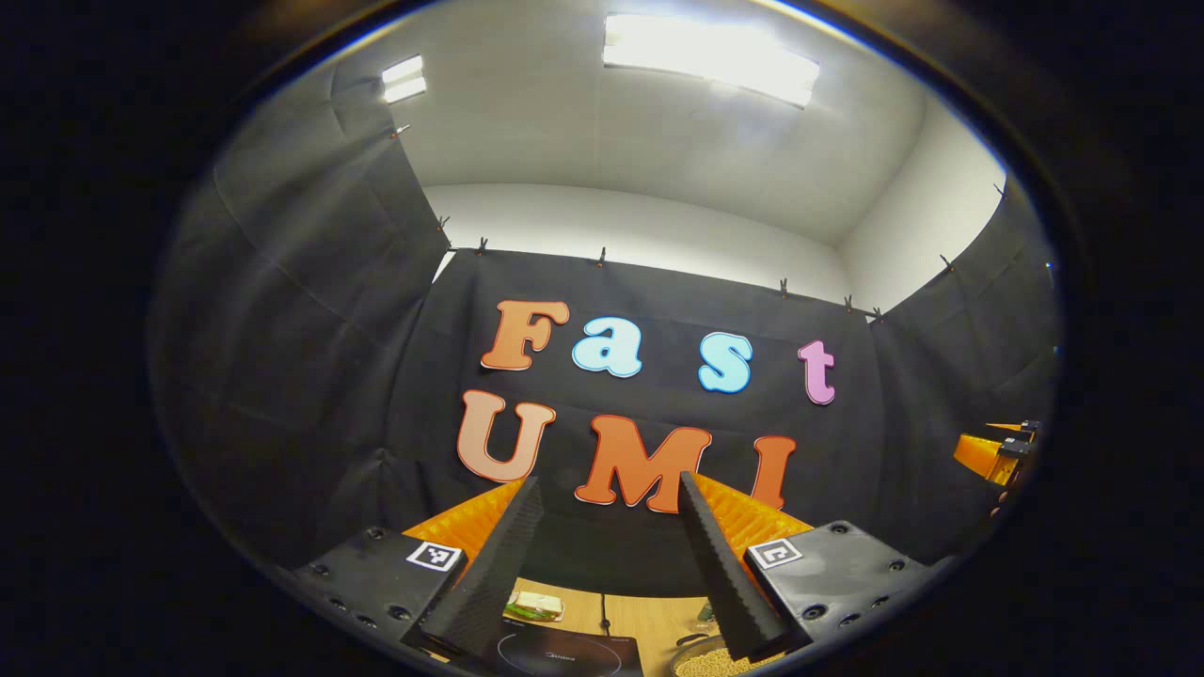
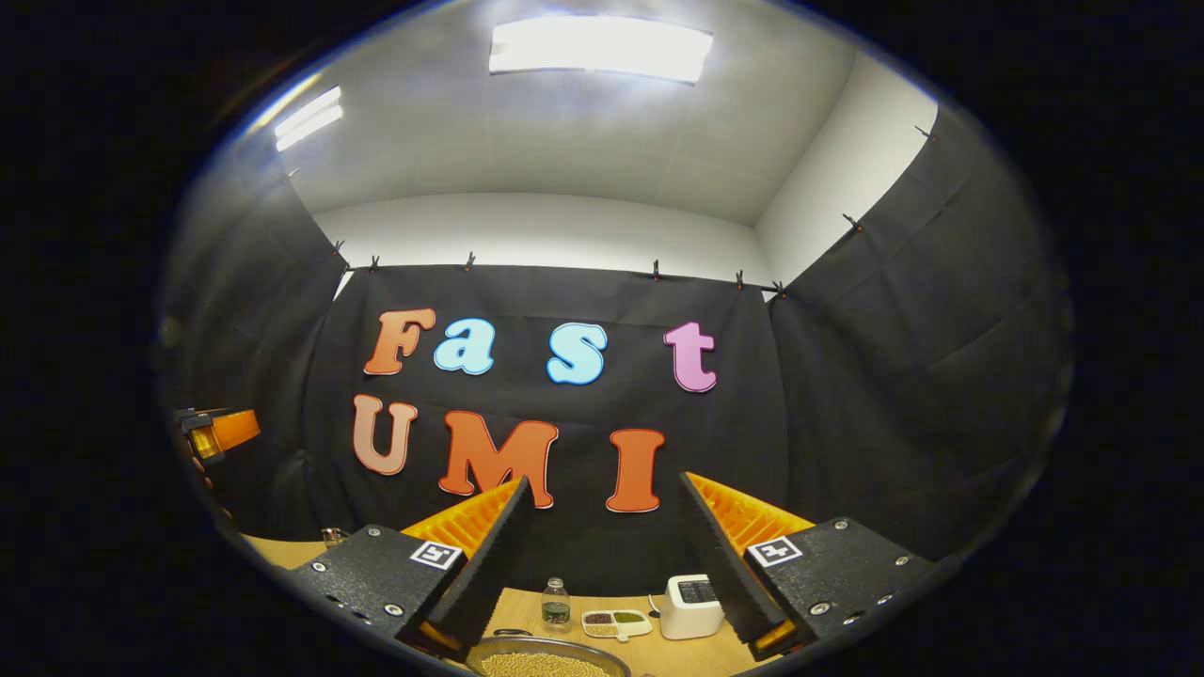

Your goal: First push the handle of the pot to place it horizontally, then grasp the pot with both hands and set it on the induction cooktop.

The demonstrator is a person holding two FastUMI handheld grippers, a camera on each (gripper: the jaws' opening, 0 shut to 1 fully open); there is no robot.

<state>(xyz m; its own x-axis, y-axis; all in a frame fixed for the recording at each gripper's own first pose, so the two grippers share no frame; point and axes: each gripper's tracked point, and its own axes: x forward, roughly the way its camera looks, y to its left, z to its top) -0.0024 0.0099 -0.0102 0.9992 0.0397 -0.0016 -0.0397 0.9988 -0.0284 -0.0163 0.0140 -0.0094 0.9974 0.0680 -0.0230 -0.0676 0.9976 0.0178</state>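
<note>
Below the spread right tongs point(image 2: 607, 564), round metal pot point(image 2: 548, 658) of pale grains.

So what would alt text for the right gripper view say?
The right gripper, open, points at the booth's black cloth wall above a wooden table holding a pot of pale grains, a small bottle, a divided dish and a white appliance.

At the bottom of the right gripper view, the round metal pot of pale beans point(image 2: 547, 658) sat on the wooden table point(image 2: 649, 653); behind it stood a small clear bottle point(image 2: 556, 605), a white divided dish point(image 2: 616, 622) and a white boxy appliance point(image 2: 691, 606), left to right.
</note>
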